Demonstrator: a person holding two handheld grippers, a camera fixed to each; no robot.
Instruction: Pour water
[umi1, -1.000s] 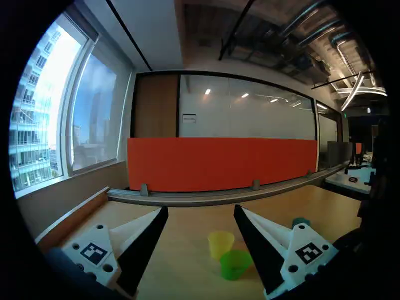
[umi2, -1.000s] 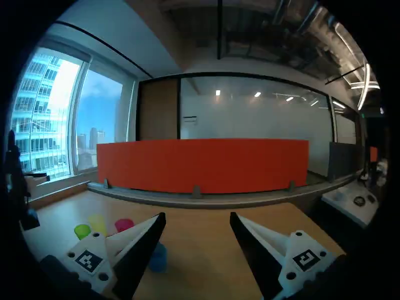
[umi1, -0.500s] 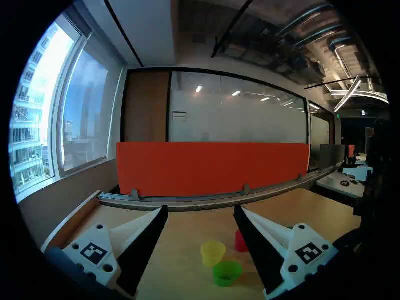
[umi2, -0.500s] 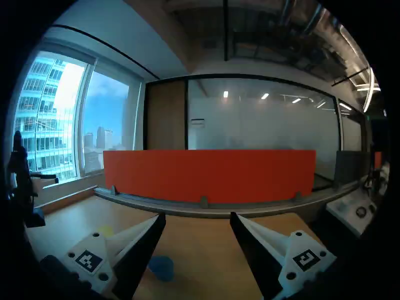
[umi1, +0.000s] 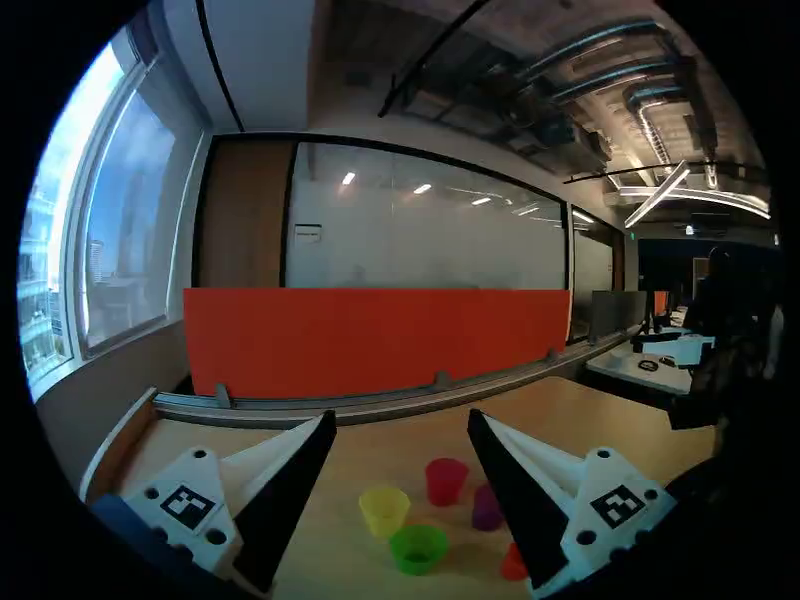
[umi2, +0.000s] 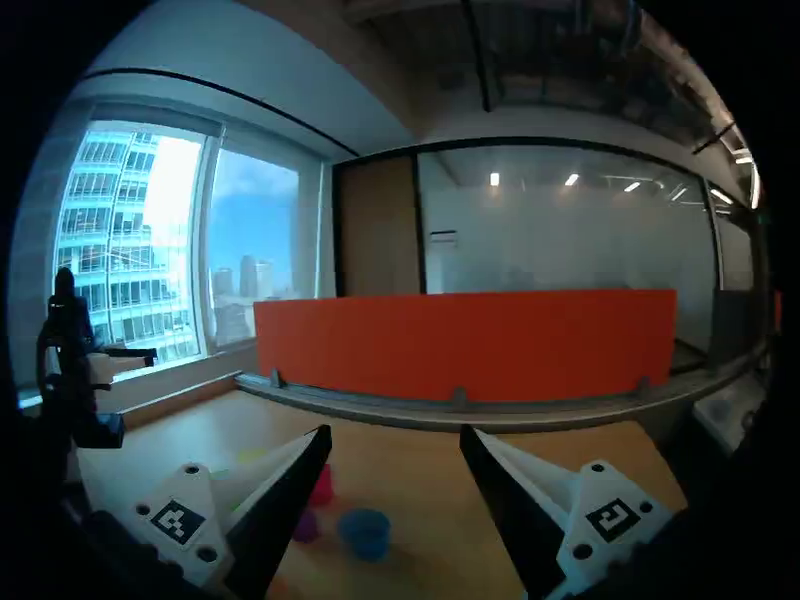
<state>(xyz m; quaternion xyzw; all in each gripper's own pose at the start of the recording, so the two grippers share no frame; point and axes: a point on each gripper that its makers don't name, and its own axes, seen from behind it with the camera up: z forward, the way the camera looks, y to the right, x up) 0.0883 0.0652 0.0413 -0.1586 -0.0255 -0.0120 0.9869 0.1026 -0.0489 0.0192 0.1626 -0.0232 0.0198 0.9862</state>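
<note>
Because both of my grippers are empty, I judge the pouring has not begun. The long light wooden desk (umi1: 600, 400) lies on the near side of the flat orange divider panel (umi1: 370, 340). Short of that panel, my left gripper (umi1: 400, 415) and right gripper (umi2: 393, 430) both stand with jaws spread wide, touching nothing. Below the panel on the desk cluster a green plastic cup (umi1: 418, 548), yellow plastic cup (umi1: 385, 510), pink plastic cup (umi1: 446, 480), purple plastic cup (umi1: 487, 507) and blue plastic cup (umi2: 365, 532). I cannot tell which holds water. Grasping, lifting and tipping all remain.
</note>
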